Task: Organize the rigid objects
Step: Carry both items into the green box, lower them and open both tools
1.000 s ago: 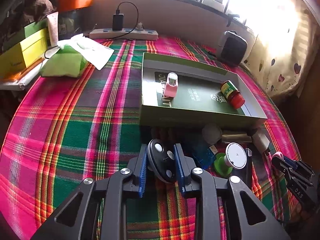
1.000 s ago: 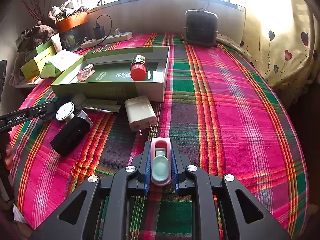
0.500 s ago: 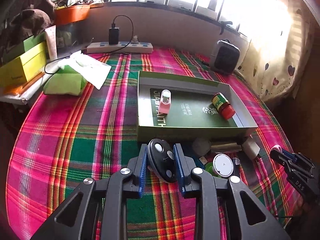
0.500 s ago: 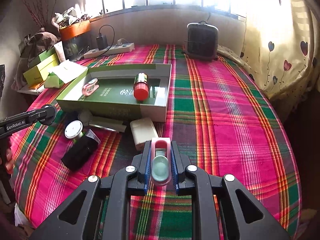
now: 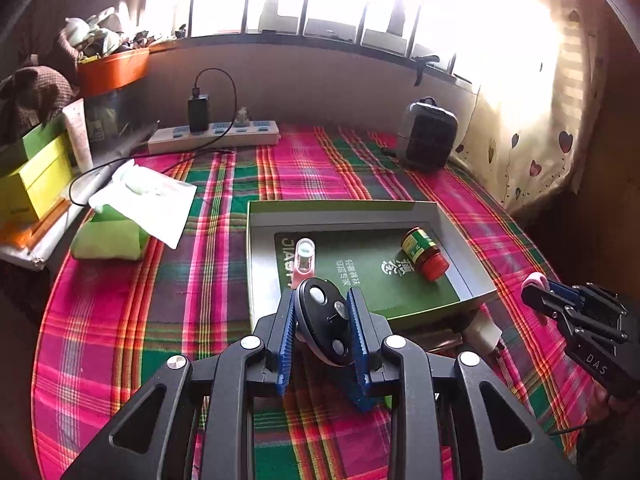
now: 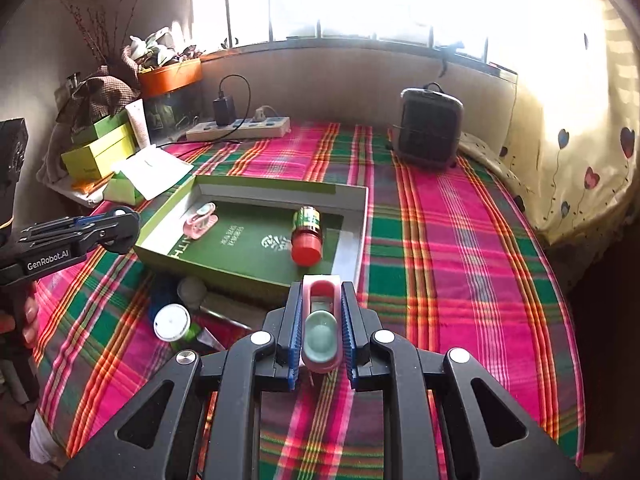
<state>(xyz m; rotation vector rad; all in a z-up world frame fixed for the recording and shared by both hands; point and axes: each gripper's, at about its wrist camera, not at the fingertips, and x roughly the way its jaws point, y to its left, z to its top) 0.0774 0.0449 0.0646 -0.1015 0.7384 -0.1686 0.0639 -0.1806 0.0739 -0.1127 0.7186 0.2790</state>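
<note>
My left gripper (image 5: pixel 323 300) is shut on a black oval plug adapter (image 5: pixel 326 326) and holds it raised above the near edge of a green box lid (image 5: pixel 472 286). My right gripper (image 6: pixel 321 298) is shut on a pink and green clip (image 6: pixel 320 330), raised just before the lid's near right corner (image 6: pixel 362 224). Inside the lid lie a pink clip (image 5: pixel 304 258) (image 6: pixel 199 220) and a red-capped bottle (image 5: pixel 425 254) (image 6: pixel 306 234). Each gripper shows in the other's view: the right one (image 5: pixel 538 292), the left one (image 6: pixel 120 224).
Loose items lie in front of the lid: a white-capped green bottle (image 6: pixel 173 322), a grey ball (image 6: pixel 186 288), a white charger (image 5: pixel 482 330). A small heater (image 6: pixel 428 128), a power strip (image 6: pixel 240 128), a green tissue pack (image 5: pixel 112 236) and yellow boxes (image 5: pixel 32 184) stand behind and left.
Both grippers have risen and drawn back from the table with their objects still held. The lid and loose items now look farther below.
</note>
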